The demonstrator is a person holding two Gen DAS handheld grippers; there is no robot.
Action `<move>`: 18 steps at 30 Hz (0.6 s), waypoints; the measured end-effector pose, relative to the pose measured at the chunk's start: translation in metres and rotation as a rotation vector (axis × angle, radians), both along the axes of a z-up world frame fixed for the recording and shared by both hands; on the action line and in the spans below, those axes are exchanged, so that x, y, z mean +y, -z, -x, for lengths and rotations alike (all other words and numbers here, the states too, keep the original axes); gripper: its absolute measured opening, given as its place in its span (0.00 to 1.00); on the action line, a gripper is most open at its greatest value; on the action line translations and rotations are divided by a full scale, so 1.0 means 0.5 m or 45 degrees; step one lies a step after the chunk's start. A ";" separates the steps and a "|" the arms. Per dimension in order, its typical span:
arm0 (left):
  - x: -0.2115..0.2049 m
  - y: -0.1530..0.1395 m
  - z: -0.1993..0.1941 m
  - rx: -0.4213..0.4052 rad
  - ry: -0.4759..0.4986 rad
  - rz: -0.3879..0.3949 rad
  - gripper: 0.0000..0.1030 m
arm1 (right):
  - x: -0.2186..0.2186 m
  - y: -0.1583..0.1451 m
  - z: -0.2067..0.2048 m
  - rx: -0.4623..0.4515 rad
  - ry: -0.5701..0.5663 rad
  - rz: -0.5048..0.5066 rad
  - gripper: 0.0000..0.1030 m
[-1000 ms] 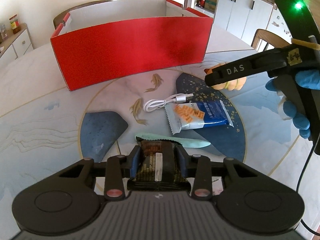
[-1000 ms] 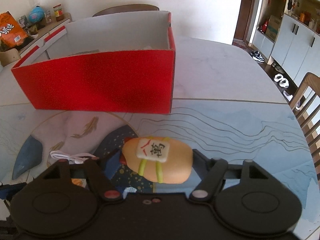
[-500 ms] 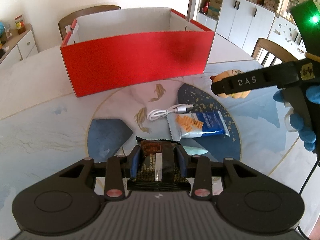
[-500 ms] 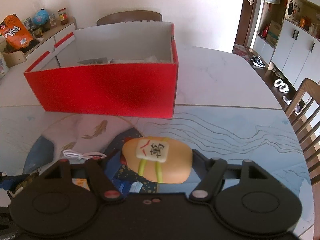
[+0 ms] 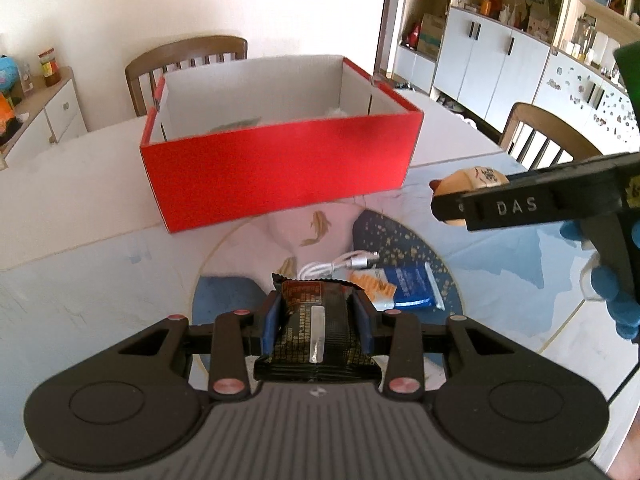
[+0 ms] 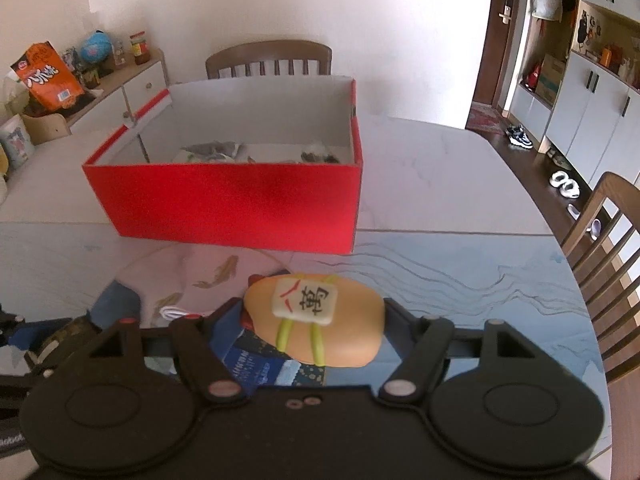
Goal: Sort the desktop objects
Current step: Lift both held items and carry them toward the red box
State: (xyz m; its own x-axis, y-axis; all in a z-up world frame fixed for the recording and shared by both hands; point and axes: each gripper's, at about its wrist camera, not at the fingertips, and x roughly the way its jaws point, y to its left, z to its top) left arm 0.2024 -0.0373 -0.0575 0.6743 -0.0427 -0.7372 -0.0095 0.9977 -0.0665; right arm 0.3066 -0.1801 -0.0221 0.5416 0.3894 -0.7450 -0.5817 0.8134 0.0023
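Box [image 5: 280, 168]: red, open-topped, sitting on the table [image 5: 72, 208]; long axis running left to right across both wrist views; a few things are already lying inside it against the far wall

Packet [image 5: 316, 332]: dark snack wrapper, being held clear of the table on the near side of the box; long axis pointing straight at the box's front wall, in line with the fingers; left gripper [image 5: 318, 320] is clamped on its two long sides

Toy [image 6: 316, 320]: orange, rounded, with a white tile strapped on top; being held in front of the box's right corner; long axis lying crosswise, parallel to the box front; right gripper [image 6: 314, 324] is clamped on its two ends

Reach: both loads are lying short of the box, which is ahead and lower than its own rim demands, so each carry looks to need forward travel over the front wall; the right gripper appears nearer the box

Cable [image 5: 340, 266] and blue sachet [image 5: 400, 288]: lying on the table, nearer than the box, not yet sorted
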 end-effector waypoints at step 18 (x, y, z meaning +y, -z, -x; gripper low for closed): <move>0.011 -0.093 -0.019 -0.083 -0.023 -0.011 0.35 | -0.018 -0.082 0.043 -0.004 -0.015 -0.065 0.71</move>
